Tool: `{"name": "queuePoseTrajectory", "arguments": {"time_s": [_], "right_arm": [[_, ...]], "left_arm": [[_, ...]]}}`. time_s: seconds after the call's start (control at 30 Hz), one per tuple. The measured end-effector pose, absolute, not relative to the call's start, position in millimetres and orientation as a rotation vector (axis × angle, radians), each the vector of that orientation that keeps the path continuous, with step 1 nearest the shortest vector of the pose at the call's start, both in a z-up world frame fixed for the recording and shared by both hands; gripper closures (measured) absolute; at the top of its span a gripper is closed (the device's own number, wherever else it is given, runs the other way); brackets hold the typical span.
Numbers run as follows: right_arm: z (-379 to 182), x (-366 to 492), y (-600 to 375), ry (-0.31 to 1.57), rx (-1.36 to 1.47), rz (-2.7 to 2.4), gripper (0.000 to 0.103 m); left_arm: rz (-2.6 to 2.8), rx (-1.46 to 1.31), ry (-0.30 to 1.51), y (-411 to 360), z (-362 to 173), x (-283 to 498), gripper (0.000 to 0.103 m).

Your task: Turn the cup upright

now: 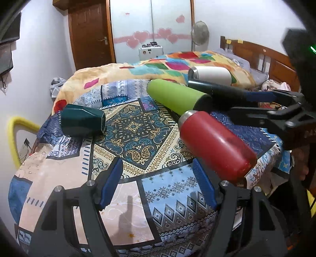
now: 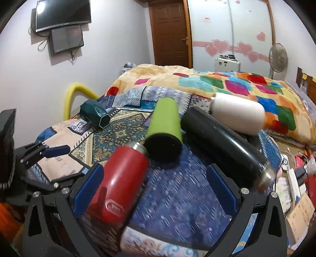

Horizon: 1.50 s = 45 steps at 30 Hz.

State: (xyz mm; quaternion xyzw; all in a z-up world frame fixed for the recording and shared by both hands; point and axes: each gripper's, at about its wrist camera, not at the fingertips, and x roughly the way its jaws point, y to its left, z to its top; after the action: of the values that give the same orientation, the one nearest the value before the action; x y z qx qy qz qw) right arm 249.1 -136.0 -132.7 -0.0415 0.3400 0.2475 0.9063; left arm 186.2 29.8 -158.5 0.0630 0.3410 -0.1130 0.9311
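Several cups lie on their sides on a patterned cloth: a dark green faceted cup (image 1: 84, 123) (image 2: 96, 114) at the left, a lime green one (image 1: 177, 96) (image 2: 165, 126), a red one (image 1: 215, 144) (image 2: 120, 183), a black one (image 1: 215, 89) (image 2: 223, 138) and a white one (image 1: 211, 75) (image 2: 237, 116). My left gripper (image 1: 158, 183) (image 2: 57, 158) is open and empty, near the cloth's front edge. My right gripper (image 2: 156, 189) (image 1: 254, 104) is open, its jaws either side of the red cup's base, not closed on it.
The cloth covers a small table (image 1: 59, 178) against a bed with a colourful quilt (image 1: 158, 65). A yellow hoop (image 1: 13, 138) stands at the left. A fan (image 2: 278, 57), a door (image 2: 169, 31) and wall screens (image 2: 63, 13) are behind. Clutter lies on the floor (image 2: 296, 197) at right.
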Motion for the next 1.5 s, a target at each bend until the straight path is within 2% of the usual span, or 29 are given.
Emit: {"name": "queuePoseTrajectory", "arguments": {"time_s": [0.13,0.2,0.27,0.53,0.6,0.67,0.8,1.13,1.5], "right_arm": [[-141,266,-112,0.807,-0.102,0.56,0.004],[-148,272,-98,0.869,-0.131,0.577,0.013],[-154,276,-86,0.919,-0.156,0.589,0.018],[-170,285,-57,1.075,-0.171,0.645,0.02],[-174,286,-49,1.101,-0.192,0.662,0.024],[-174,285,-45,1.099,-0.217,0.658,0.028],[-172,281,-48,1.092,-0.218,0.679,0.043],[-160,267,-68,1.004,-0.183,0.687,0.044],[-120,238,-96,0.792,-0.136,0.672,0.044]], "left_arm": [[-0.211,0.115,0.675,39,-160,183,0.03],[-0.196,0.095,0.667,49,-162,180,0.03],[-0.183,0.072,0.664,57,-162,181,0.03],[-0.137,0.032,0.648,88,-164,177,0.03],[-0.138,0.022,0.645,91,-165,176,0.03],[-0.141,0.009,0.642,94,-165,176,0.03],[-0.149,-0.009,0.632,95,-162,175,0.03],[-0.173,-0.021,0.596,80,-142,166,0.03],[-0.18,-0.029,0.546,64,-112,158,0.03]]}}
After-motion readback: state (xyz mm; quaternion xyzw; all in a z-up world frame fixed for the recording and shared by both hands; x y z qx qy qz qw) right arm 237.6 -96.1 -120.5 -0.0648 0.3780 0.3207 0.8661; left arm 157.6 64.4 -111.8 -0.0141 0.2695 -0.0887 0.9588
